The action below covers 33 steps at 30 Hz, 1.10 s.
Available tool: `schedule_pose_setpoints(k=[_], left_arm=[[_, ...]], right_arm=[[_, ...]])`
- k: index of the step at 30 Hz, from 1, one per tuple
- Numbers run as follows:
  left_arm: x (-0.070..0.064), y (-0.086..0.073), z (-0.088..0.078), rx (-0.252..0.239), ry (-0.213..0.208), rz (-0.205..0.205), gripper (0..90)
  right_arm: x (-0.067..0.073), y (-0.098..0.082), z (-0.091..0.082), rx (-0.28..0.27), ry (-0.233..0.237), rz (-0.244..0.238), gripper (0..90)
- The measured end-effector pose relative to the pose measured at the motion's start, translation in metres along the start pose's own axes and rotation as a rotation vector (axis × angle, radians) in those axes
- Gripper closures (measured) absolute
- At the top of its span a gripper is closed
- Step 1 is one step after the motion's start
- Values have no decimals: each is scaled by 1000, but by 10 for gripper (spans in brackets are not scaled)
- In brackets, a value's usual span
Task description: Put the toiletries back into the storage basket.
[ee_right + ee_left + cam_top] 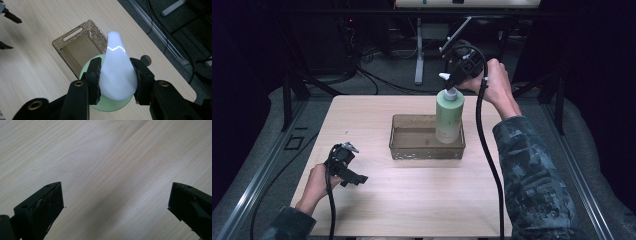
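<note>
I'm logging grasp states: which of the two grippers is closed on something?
The right gripper: its fingers clamp the white pump head of the green bottle. The left gripper is open above bare table.

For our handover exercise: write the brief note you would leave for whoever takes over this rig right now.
Right claw: shut on the white pump head of the pale green plastic bottle, held upright.
Left claw: open, holding nothing, over bare wood at the light wooden table's near left.
Bottle: its base is inside the right end of the translucent brown plastic basket; whether it rests on the floor cannot be told.
Left: probably lower it if needed, then release.
</note>
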<state>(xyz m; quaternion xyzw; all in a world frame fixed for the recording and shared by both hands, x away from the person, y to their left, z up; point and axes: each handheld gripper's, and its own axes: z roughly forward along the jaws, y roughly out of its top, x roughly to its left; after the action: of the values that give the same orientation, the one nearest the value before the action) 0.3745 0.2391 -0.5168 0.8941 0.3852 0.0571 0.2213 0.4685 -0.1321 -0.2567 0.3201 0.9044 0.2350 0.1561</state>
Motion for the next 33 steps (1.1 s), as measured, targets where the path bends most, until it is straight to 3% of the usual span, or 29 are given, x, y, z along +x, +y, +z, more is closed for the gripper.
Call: schedule_pose_setpoints(k=[33], left_arm=[[0, 0, 0, -1, -2, 0, 0]], right_arm=[[-8, -39, 41, 10, 29, 54, 630]])
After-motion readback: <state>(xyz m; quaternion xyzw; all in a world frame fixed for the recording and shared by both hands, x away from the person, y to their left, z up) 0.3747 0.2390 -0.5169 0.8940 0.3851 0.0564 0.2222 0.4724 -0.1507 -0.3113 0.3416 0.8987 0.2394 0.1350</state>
